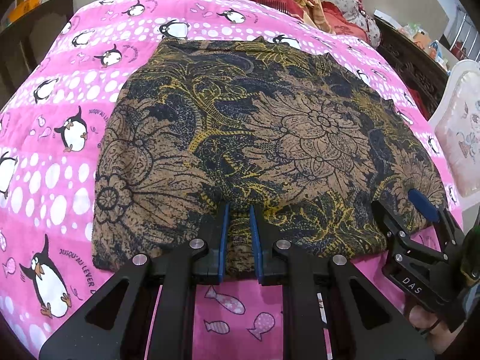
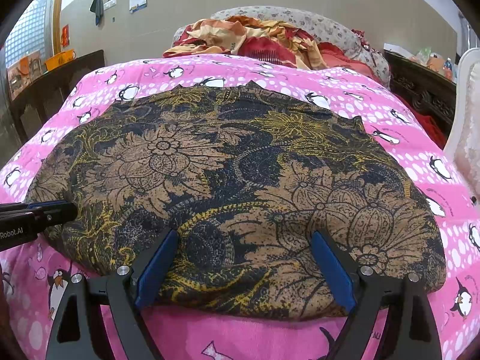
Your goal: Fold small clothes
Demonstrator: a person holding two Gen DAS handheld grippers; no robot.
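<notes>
A brown, navy and yellow floral garment (image 1: 255, 138) lies flat on the pink penguin bedspread (image 1: 54, 138); it also shows in the right wrist view (image 2: 234, 186). My left gripper (image 1: 239, 210) sits at its near edge, jaws nearly closed with a narrow gap and cloth between the blue pads. My right gripper (image 2: 243, 240) is wide open over the near edge, fingers resting on the cloth. The right gripper also shows at the garment's near right corner in the left wrist view (image 1: 402, 201). The left gripper appears at the left edge of the right wrist view (image 2: 60, 208).
A heap of red and orange bedding (image 2: 258, 42) lies at the far end of the bed. A white padded chair (image 1: 459, 132) stands to the right. Dark wooden furniture (image 2: 54, 90) stands at the left and another piece at the right (image 2: 420, 90).
</notes>
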